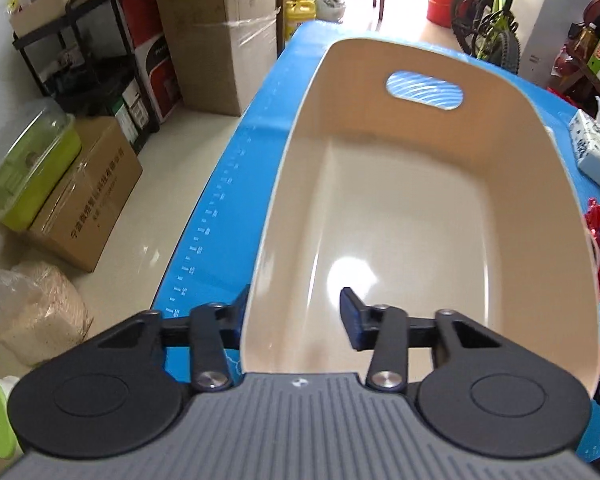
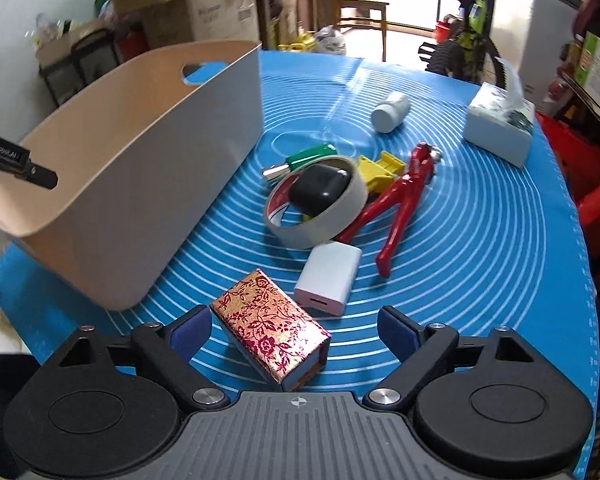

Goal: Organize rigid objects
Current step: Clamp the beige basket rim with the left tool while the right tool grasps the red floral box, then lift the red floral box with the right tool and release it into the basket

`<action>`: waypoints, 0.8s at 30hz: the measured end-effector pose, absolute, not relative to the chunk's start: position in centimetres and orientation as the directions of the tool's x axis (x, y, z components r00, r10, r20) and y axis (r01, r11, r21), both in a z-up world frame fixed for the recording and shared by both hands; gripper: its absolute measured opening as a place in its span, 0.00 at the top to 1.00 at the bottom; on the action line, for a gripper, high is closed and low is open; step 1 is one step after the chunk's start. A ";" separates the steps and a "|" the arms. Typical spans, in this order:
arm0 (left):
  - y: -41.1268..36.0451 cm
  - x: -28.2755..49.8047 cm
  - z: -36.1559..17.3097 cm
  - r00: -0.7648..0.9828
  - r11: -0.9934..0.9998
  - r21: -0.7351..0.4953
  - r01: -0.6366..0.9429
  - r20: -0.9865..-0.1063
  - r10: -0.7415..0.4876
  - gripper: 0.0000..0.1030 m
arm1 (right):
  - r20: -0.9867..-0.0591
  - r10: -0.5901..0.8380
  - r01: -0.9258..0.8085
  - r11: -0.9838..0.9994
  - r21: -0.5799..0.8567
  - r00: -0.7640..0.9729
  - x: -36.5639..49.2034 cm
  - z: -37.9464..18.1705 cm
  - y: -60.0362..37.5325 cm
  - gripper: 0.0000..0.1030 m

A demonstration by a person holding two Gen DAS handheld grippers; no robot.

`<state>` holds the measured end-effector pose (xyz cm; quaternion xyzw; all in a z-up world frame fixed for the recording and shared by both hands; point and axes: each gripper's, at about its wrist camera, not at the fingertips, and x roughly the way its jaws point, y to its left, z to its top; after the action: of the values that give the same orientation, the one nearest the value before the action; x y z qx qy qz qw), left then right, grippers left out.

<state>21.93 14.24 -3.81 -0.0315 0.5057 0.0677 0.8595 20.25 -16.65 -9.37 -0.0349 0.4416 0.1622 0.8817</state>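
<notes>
A beige plastic bin [image 1: 420, 216] stands on the blue mat [image 1: 236, 184]; nothing shows inside it. My left gripper [image 1: 292, 316] is open and straddles the bin's near left wall, one finger outside, one inside. In the right wrist view the bin [image 2: 140, 184] is at left. My right gripper [image 2: 296, 336] is open around a gold-and-red floral box [image 2: 272, 336] lying on the mat, not clamped. Beyond lie a white charger [image 2: 328, 276], a tape roll [image 2: 320, 216] with a black case [image 2: 320, 192] in it, red pliers [image 2: 400, 208], a yellow piece [image 2: 380, 172], a green-capped item [image 2: 308, 156] and a white bottle [image 2: 390, 112].
A tissue box [image 2: 500, 128] sits at the mat's far right; it also shows in the left wrist view [image 1: 592, 148]. Cardboard boxes [image 1: 88, 192] and a black shelf [image 1: 84, 60] stand on the floor left of the table. A bicycle [image 1: 492, 20] stands behind.
</notes>
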 end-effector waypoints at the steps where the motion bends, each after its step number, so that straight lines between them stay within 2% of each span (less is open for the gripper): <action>1: 14.5 22.0 -3.9 0.472 0.988 0.014 -0.156 -0.877 0.087 0.67 | -0.791 0.254 -0.329 0.942 0.071 0.556 20.3 -9.5 -16.4 0.12; 7: 15.1 22.2 -4.5 0.436 0.985 0.039 -0.168 -0.893 0.110 0.89 | -0.807 0.254 -0.395 0.918 0.029 0.533 21.0 -10.3 -14.6 0.21; 11: 15.6 22.3 -4.4 0.440 0.986 0.002 -0.169 -0.895 0.077 0.91 | -0.816 0.248 -0.423 0.906 0.004 0.523 21.1 -10.7 -13.5 0.28; 14: 15.7 22.3 -4.3 0.443 0.986 -0.003 -0.166 -0.894 0.072 0.92 | -0.813 0.239 -0.434 0.901 -0.019 0.531 20.9 -10.7 -13.2 0.40; 17: 15.8 22.4 -4.4 0.445 0.986 -0.007 -0.166 -0.893 0.069 0.92 | -0.813 0.241 -0.433 0.901 -0.015 0.530 20.9 -10.6 -13.4 0.43; 21: 15.8 22.4 -4.5 0.446 0.986 -0.010 -0.166 -0.893 0.066 0.92 | -0.815 0.231 -0.428 0.903 -0.023 0.532 20.9 -10.3 -13.4 0.52; 24: 15.9 22.4 -4.4 0.446 0.986 -0.018 -0.168 -0.893 0.060 0.93 | -0.822 0.234 -0.406 0.914 0.004 0.519 21.0 -10.1 -13.8 0.53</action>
<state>22.39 15.90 -4.42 -0.0517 0.5218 0.0671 0.8489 20.98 -13.81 -10.11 -0.0945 0.4543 0.1845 0.8664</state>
